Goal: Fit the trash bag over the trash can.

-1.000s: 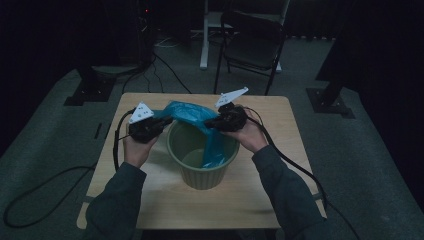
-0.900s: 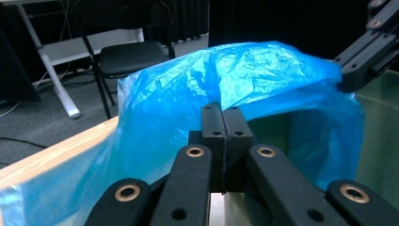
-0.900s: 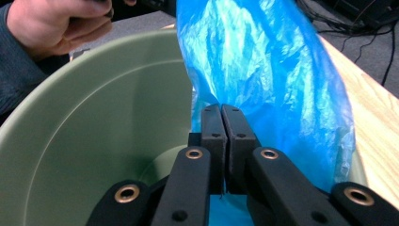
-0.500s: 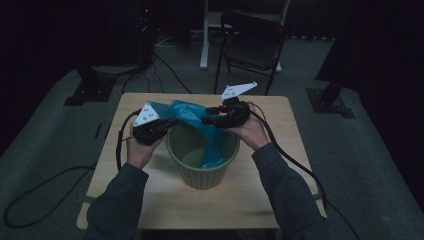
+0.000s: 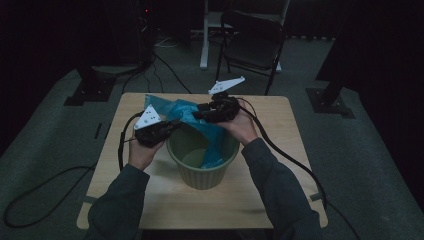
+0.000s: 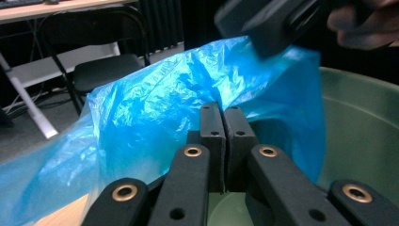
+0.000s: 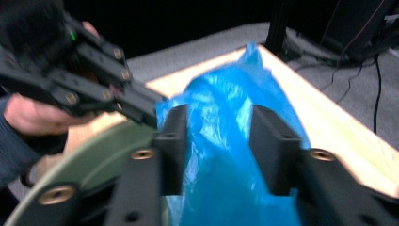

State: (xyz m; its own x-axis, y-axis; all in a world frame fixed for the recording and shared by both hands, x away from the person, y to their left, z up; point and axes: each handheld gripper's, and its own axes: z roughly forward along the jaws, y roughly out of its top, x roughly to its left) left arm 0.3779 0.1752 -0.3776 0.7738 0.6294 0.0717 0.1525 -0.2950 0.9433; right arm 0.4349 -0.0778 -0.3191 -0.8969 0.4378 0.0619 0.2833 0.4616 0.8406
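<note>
We are looking down at a wooden desk (image 5: 165, 200) in the middle of the high view, where a green bucket (image 5: 202, 172) is standing just below the centre of the frame. A blue plastic bag (image 5: 187, 114) is lying across the bucket's far rim, part of it spreading onto the desk toward the upper left and part of it hanging down inside the bucket at its right side. We are holding the left gripper (image 5: 167, 130) at the bucket's left rim, left of centre in the frame, and in the left gripper view its jaws are standing pressed together, with the bag's film rising right behind them; we cannot tell for certain from that view how much film is pinched, but the closed jaws are sitting against the bag at the bucket's edge. We are holding the right gripper (image 5: 197, 116) just above the bucket's far rim, a little above the centre of the frame, pointing left toward the other gripper. Its jaws have just been closing a little, and in the right gripper view they are standing apart with a bunched fold of the bag (image 7: 226, 155) rising between them, the pads not pressing on it. That view, somewhat blurred, is also showing the left gripper (image 7: 141, 106) in its upper left and the bucket's rim (image 7: 89, 160) curving along the lower left. A dark chair (image 5: 252, 40) is standing beyond the desk at the top of the high view.
</note>
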